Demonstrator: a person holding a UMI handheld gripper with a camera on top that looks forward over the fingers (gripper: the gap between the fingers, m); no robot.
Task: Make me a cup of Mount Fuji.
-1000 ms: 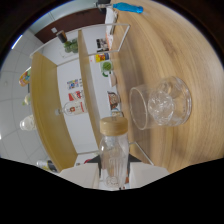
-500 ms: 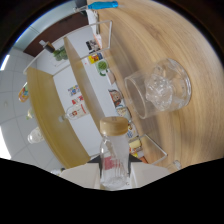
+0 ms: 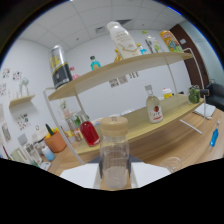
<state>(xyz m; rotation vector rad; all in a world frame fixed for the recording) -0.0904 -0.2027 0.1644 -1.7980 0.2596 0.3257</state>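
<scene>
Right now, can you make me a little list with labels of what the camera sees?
held: clear ribbed glass bottle with a tan lid, upright between the fingers of the tool
tool fingers: mostly hidden; grip on the bottle cannot be confirmed
beyond the bottle: two-level wooden shelf
lower level: round red bottle, white bottle with a red label
upper level: big white bottle, black and silver can
beside the shelf: orange pot holding tools
</scene>
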